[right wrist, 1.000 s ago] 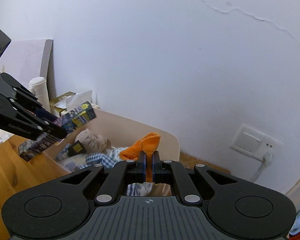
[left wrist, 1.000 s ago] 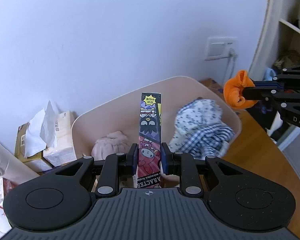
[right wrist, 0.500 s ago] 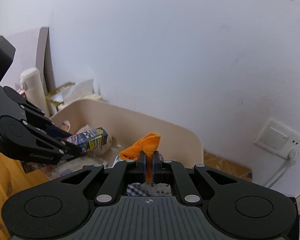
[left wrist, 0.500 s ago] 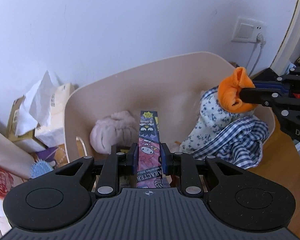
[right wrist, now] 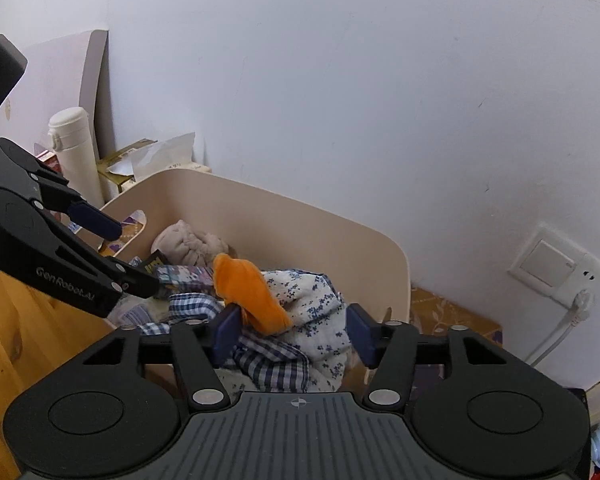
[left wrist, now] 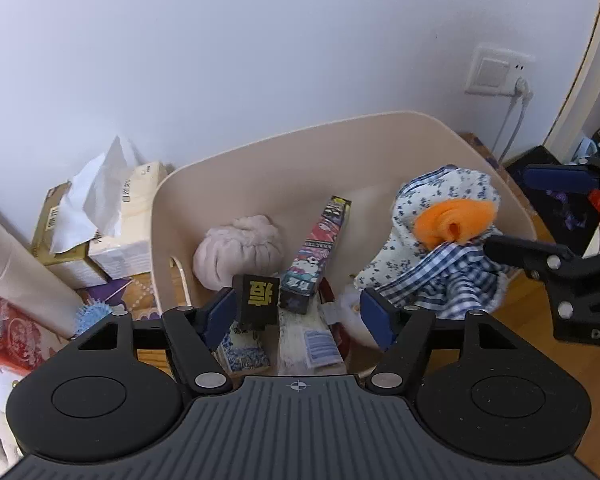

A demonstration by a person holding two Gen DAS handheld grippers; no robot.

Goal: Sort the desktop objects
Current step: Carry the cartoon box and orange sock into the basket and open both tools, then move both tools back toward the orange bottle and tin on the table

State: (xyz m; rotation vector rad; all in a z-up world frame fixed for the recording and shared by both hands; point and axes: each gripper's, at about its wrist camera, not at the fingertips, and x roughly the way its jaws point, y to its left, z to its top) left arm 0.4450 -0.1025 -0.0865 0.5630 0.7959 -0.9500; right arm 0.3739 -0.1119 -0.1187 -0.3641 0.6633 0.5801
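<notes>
A beige bin (left wrist: 380, 128) (right wrist: 284, 216) stands against the wall. My left gripper (left wrist: 298, 316) hovers over its near side, jaws opening, nothing pressed between them. The long cartoon-printed box (left wrist: 320, 252) lies free inside the bin, leaning toward the back. A small black box with yellow print (left wrist: 258, 298) sits beside it. My right gripper (right wrist: 292, 332) is over the bin's right part, jaws opening. The orange cloth (right wrist: 248, 292) (left wrist: 454, 222) rests loose on the floral and checked fabric (right wrist: 312, 300) (left wrist: 440, 276), close to the left pad, not clamped.
A pink plush bundle (left wrist: 240, 252) lies in the bin. Left of it are tissue packs (left wrist: 116, 232), a white flask (right wrist: 74, 152), a red packet (left wrist: 12, 332) and a blue brush (left wrist: 94, 312). A wall socket with cable (left wrist: 500, 72) is behind; wooden desk (right wrist: 16, 340) lies in front.
Both grippers opened from shut. The cartoon box left the left gripper and dropped into the bin. The orange cloth left the right gripper and landed on the fabric. Both hands sank.
</notes>
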